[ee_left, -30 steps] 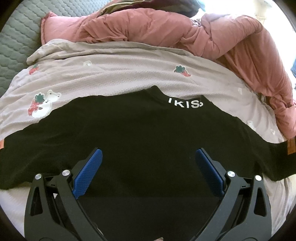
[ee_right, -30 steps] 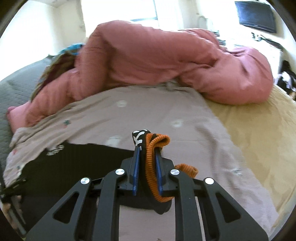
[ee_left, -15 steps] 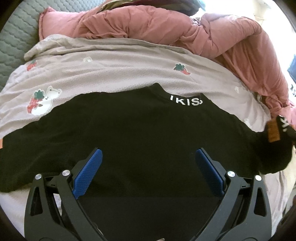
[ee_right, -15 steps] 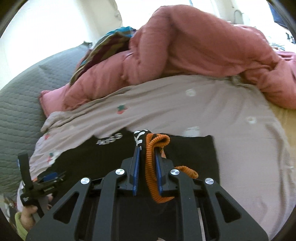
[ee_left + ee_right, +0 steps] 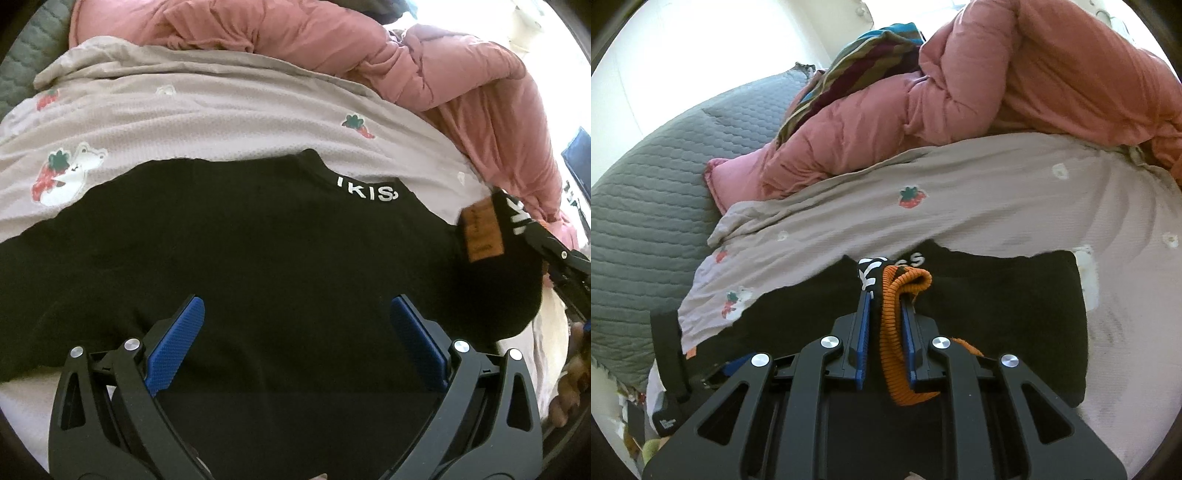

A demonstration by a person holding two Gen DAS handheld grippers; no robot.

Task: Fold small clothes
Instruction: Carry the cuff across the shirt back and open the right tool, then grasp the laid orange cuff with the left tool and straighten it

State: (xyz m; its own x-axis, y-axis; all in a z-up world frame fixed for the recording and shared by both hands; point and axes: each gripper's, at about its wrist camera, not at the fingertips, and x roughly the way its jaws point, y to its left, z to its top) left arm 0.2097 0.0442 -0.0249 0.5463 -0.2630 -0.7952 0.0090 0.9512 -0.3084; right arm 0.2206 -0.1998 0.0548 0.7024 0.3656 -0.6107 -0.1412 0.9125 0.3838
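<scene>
- Right gripper (image 5: pixel 884 314) carried sleeve cuff (image 5: pixel 905 284) inward over black top (image 5: pixel 258 251) since 1 s ago; jaws easing open, cuff between.
- Left gripper (image 5: pixel 295 332) wide open above top, holding nothing.

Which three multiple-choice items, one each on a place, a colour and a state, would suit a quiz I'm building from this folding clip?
1. Where does the black knit top lie?
A. on the grey quilted pillow
B. on the beige strawberry-print sheet
C. on the pink duvet

2. What colour is the ribbed cuff in the right gripper?
A. orange
B. white
C. green

3. How does the left gripper stand?
A. clamped on the collar
B. holding a sock
C. wide open over the top

Answers: 1 B, the sheet borders the top all round. 2 A, orange ribbing runs between the blue pads. 3 C, its pads sit far apart, gripping nothing.
</scene>
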